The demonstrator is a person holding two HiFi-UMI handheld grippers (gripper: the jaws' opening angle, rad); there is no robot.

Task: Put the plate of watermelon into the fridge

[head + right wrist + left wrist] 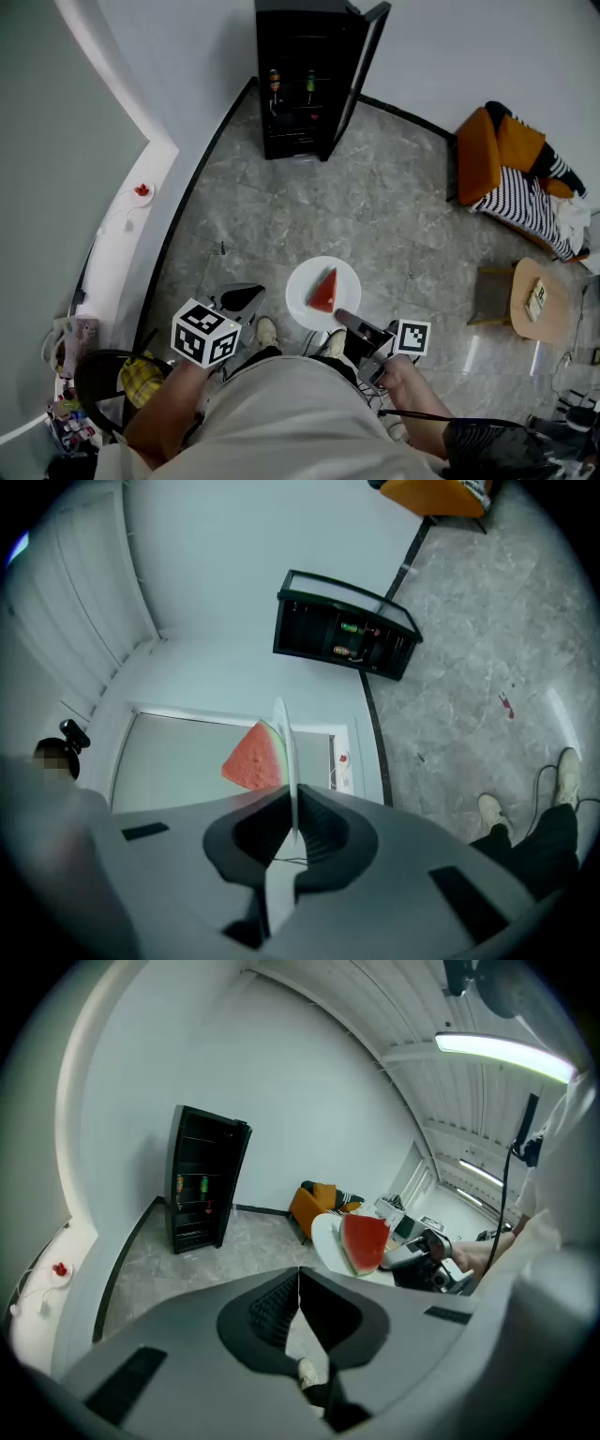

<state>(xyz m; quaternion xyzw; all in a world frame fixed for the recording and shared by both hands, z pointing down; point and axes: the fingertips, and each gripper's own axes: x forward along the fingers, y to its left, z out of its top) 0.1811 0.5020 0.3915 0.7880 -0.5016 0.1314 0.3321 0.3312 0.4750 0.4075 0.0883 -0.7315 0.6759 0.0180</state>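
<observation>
A white plate (302, 281) carrying a red watermelon wedge (323, 292) hangs above the floor in front of me. My right gripper (345, 322) is shut on its near rim. In the right gripper view the plate (283, 747) is edge-on between the jaws, with the watermelon wedge (254, 758) on its left side. My left gripper (246, 298) is shut and empty, left of the plate and apart from it. In its own view, the left gripper (299, 1277) points past the plate (325, 1234) and wedge (364, 1242). The black fridge (307, 82) stands ahead against the wall, door (364, 56) swung open.
Bottles sit on the fridge shelves (292, 92). An orange chair with a striped cloth (514, 167) and a small round wooden table (544, 300) are at the right. A white ledge (131, 220) runs along the left wall. My shoes (267, 330) are below the plate.
</observation>
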